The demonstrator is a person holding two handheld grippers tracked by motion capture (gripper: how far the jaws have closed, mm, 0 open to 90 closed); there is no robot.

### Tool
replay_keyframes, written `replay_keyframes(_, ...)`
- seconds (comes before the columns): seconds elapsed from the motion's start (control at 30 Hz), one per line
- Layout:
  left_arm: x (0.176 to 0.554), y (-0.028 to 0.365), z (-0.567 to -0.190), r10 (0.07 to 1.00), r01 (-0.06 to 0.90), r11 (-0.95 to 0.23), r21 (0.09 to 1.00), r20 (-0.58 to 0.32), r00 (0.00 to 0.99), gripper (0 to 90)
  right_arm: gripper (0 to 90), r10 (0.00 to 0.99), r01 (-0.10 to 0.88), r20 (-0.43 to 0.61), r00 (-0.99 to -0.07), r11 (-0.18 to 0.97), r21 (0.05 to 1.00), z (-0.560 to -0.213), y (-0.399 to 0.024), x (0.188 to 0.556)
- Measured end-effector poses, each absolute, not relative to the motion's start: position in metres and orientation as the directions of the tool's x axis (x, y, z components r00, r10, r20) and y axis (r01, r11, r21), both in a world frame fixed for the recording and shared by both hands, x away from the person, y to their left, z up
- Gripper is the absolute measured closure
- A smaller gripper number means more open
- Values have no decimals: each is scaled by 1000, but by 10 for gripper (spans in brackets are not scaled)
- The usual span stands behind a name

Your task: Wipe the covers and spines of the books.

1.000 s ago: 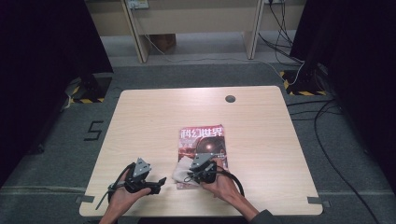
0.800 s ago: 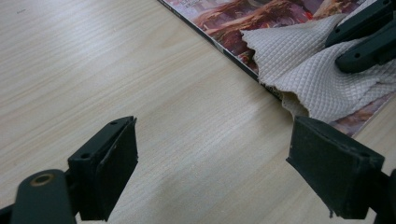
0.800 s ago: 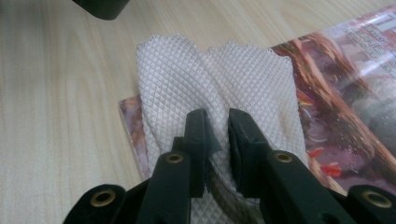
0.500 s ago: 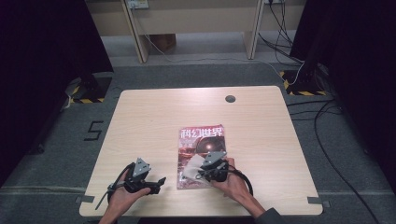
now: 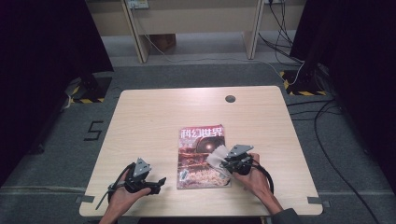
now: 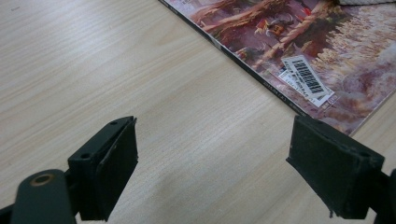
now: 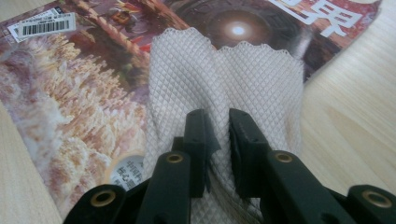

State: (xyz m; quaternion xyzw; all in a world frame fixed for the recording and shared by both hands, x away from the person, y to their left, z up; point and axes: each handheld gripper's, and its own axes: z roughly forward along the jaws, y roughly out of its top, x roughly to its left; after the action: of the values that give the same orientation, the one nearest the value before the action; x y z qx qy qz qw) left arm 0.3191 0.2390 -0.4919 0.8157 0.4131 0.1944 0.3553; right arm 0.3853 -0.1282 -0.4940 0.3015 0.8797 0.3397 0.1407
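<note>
Left gripper (image 5: 156, 181) rests on the pale wooden table (image 5: 154, 116), fingers (image 6: 109, 175) wide apart and empty, just left of the glossy magazine with the reddish illustrated cover (image 5: 202, 156). Right gripper (image 5: 220, 161) has its fingers pinched on a white waffle-textured cloth (image 7: 219, 88) lying on that cover; nothing pins the magazine, so a wipe could drag it along, or the cloth could slip free.

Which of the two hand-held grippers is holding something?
The right hand-held gripper: its jaws pinch a white cloth over the magazine. The left hand-held gripper stands open over bare table.
</note>
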Motion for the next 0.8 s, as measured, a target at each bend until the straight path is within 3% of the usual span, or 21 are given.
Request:
replay_keyframes(0.3, 319, 239, -492, 812, 536, -407, 739, 24, 583, 149, 778, 605, 417, -51, -795, 605, 678, -494, -117, 381)
replay_keyframes(0.8, 320, 239, -492, 813, 538, -411, 736, 30, 581, 149, 779, 450, 299, -46, -892, 662, 687, -498, -51, 357)
